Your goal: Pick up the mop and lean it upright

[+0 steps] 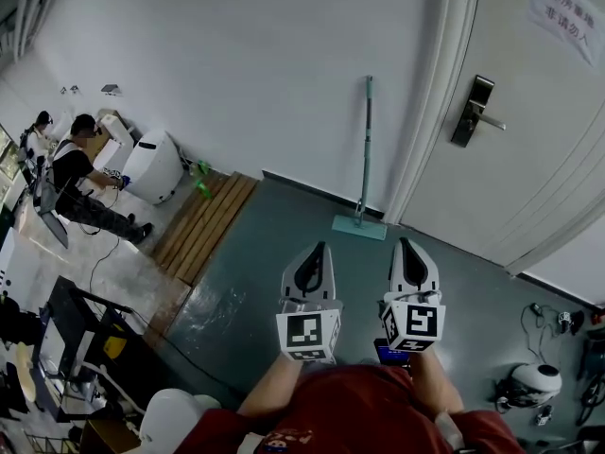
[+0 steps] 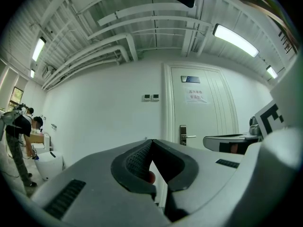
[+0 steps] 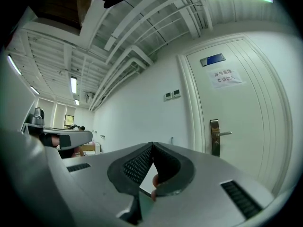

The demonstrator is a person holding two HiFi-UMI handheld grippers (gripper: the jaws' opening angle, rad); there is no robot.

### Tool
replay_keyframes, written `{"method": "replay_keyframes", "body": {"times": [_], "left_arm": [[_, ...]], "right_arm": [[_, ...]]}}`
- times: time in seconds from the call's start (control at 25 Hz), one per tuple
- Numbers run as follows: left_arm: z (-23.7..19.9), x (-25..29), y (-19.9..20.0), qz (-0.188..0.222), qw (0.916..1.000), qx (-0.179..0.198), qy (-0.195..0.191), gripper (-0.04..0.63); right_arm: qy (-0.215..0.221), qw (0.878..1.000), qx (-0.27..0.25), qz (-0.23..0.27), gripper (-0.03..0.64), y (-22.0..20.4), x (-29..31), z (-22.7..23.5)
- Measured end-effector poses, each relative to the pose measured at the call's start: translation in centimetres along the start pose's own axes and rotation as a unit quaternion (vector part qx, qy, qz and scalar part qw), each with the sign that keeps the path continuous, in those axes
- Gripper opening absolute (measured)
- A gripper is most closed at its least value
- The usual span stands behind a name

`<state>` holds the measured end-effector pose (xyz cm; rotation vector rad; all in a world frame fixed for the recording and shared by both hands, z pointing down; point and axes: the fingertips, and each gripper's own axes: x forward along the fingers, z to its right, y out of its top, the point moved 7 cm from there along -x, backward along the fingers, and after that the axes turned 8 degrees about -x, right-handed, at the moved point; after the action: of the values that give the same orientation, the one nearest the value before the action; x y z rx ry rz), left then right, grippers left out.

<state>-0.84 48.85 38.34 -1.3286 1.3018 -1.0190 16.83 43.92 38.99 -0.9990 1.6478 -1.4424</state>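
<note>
At the far left of the head view, a person (image 1: 80,176) in dark clothes bent over equipment beside a white unit (image 1: 154,166), with a slatted wooden board (image 1: 203,223) lying on the floor just beside it. In the middle foreground the left gripper (image 1: 318,247) pointed level toward the wall, its jaws pressed together on nothing, as its own view confirmed (image 2: 151,148). Ahead and well apart from both tools, the mop (image 1: 365,149) stood upright, its flat head on the floor and its handle leaning against the white wall just left of the door frame. The right gripper (image 1: 405,243) was likewise closed and empty (image 3: 152,146). At right, the door (image 1: 515,159) was shut. Judged from this, the mop was already propped as asked, and nothing appeared left but to step away.
</note>
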Motion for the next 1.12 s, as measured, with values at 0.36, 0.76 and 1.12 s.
{"method": "replay_keyframes", "body": {"times": [0.36, 0.76, 1.12], "left_arm": [[-3.3, 2.5, -1.2, -0.021, 0.9996, 0.001, -0.019, 0.014], [-4.5, 9.5, -2.1, -0.037, 0.999, 0.007, -0.023, 0.014], [-4.3, 18.1, -2.6, -0.045, 0.9988, 0.006, -0.017, 0.014]], "right_arm": [[-0.006, 1.0, 0.004, 0.0, 0.018, -0.7, 3.3, -2.1], [-0.011, 1.0, -0.003, -0.011, 0.017, -2.4, 10.2, 0.0], [0.001, 1.0, 0.0, -0.025, 0.017, -3.4, 17.2, 4.2]]}}
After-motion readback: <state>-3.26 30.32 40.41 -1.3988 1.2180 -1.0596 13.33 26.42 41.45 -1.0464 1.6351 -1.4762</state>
